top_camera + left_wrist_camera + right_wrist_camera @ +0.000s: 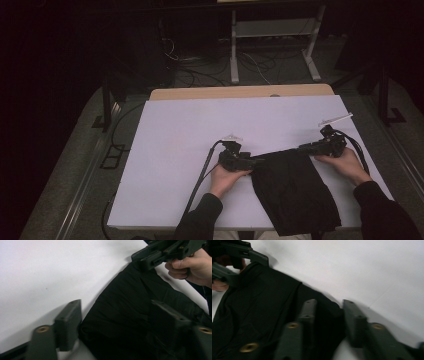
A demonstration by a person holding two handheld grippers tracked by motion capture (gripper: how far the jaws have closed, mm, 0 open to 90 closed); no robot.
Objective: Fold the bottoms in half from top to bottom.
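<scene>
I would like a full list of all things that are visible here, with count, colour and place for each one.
black cloth: 1, black, near right part of the table, hanging over its near edge
table: 1, white top with a wooden strip at the far edge, centre
metal frame: 1, light grey, on the floor behind the table
cables: several, dark and white, on the floor behind the table
left gripper: 1, black, jaws around the cloth's far left corner
right gripper: 1, black, jaws around the cloth's far right corner
hands: 2, in dark sleeves, one on each gripper

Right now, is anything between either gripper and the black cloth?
Nothing visible. The left gripper has the black cloth's corner between its jaws, and the right gripper straddles the other top corner on the white table.
</scene>
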